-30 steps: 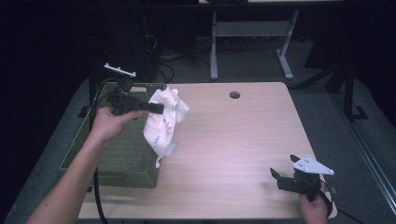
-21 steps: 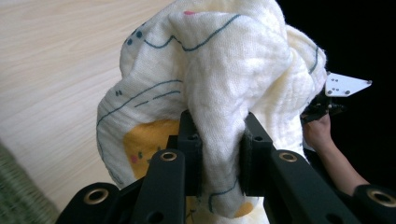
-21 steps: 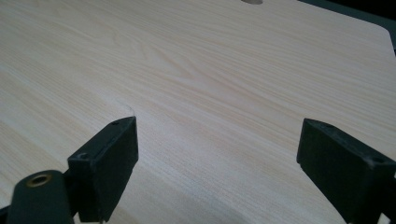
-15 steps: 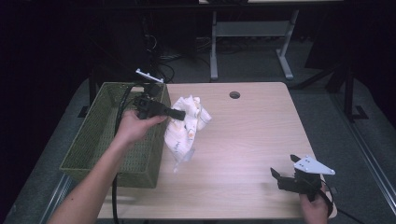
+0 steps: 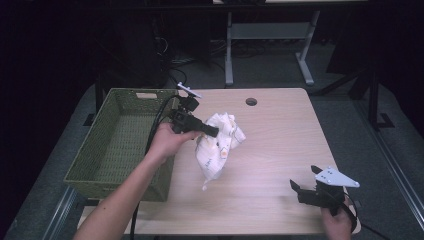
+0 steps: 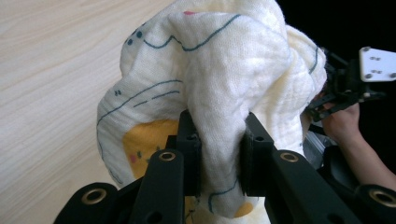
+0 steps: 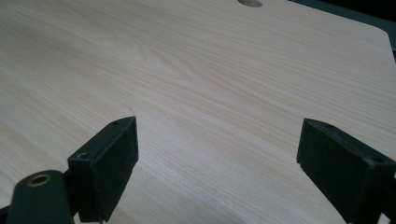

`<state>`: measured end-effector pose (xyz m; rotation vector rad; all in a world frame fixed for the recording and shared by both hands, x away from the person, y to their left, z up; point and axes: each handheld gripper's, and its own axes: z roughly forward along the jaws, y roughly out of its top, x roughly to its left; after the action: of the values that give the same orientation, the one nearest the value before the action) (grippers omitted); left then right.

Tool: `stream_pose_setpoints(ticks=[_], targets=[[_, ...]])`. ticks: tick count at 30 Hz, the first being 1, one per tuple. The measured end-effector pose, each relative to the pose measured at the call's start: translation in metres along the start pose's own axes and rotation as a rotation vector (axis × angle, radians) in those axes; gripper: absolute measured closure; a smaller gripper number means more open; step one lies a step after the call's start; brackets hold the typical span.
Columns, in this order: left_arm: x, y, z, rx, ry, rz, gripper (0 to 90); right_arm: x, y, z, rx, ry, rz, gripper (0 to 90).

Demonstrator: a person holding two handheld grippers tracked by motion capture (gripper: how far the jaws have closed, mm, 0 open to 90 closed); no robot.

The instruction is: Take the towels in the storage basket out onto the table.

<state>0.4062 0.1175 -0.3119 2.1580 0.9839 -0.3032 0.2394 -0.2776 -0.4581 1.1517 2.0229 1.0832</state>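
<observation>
Left gripper [image 5: 212,132] pinching a crumpled white muslin cloth with blue and yellow print [image 5: 220,145]
The cloth hangs below its jaws, its tail seemingly touching the pale wooden bench [image 5: 280,145]; right gripper [image 5: 298,192] spread, empty

No readable text, label, brand, number or sign anywhere. Cloth [image 6: 205,60] carries printed pattern only: blue-grey wavy lines, small dots, yellow patch with pink marks, no letters. Grey plate on right gripper [image 5: 305,192] blank, just screw holes. Basket [image 5: 107,150] has pale tag at far rim, too small to read. Table [image 5: 280,150] plain wood grain, unmarked.
</observation>
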Motion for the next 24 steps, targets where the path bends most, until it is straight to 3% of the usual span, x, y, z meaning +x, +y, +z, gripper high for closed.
stream_pose_setpoints(ticks=[4,10,18,21,24], targets=[[0.002,0.002,0.015,0.022,0.035,-0.015,73.2,0.000,0.000,0.000,0.000,0.001,-0.003,12.2],[0.006,0.004,0.039,0.043,0.054,-0.032,72.9,-0.001,0.000,0.000,-0.004,0.003,-0.004,12.2],[0.014,0.001,0.080,0.115,0.104,-0.031,72.5,0.000,0.001,-0.001,-0.004,0.004,-0.010,12.2],[0.017,-0.002,0.094,0.115,0.102,-0.053,72.5,0.001,0.001,-0.002,-0.009,0.003,-0.010,12.2],[0.017,-0.004,0.105,0.126,0.131,-0.045,72.4,0.000,0.001,-0.002,-0.008,0.003,-0.010,12.2]])
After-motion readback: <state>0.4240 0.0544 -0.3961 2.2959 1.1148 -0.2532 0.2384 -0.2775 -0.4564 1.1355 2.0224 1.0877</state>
